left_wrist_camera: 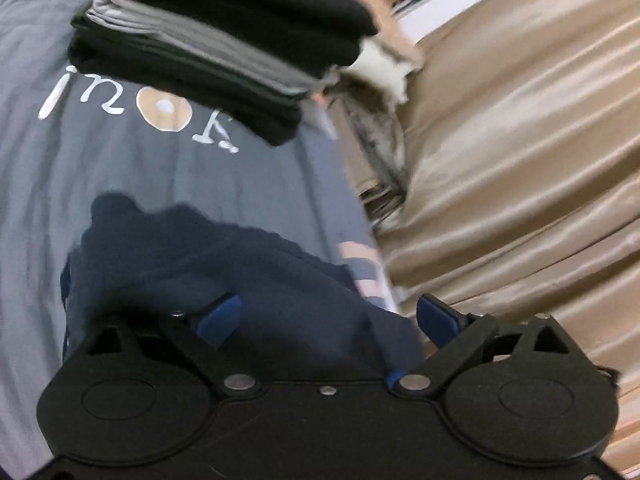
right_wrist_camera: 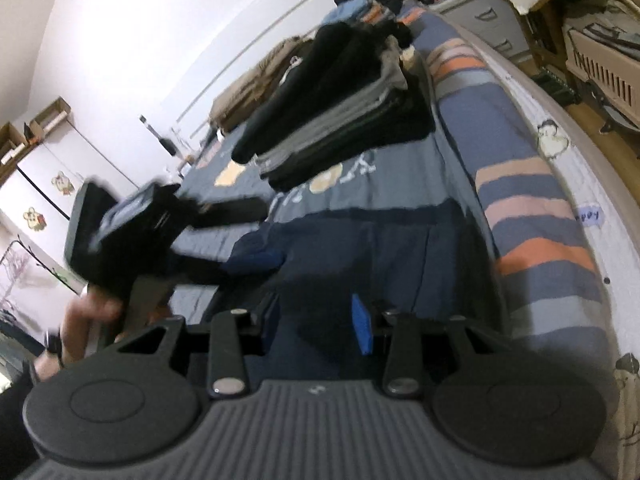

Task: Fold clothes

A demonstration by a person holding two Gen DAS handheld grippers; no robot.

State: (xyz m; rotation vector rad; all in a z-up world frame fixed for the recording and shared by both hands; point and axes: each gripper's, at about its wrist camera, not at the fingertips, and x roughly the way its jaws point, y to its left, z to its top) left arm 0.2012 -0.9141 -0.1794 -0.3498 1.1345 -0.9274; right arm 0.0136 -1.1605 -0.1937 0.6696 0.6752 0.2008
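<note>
Navy garment (left_wrist_camera: 248,280) lies flat on the bed (left_wrist_camera: 36,208), near the edge — room to fold. Left tool (left_wrist_camera: 328,316) released, hovering above it; right tool (right_wrist_camera: 316,320) spread too, nothing between its fingers. Folded stack (right_wrist_camera: 340,128) parked behind. Only the right view shows the other tool — and the striped bedside.

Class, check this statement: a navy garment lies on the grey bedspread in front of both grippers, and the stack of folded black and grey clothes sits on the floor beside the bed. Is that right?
Not quite. The stack of folded clothes sits on the bedspread itself, beyond the navy garment, not on the floor; the right wrist view shows it. The rest holds for the left gripper and right gripper.
</note>
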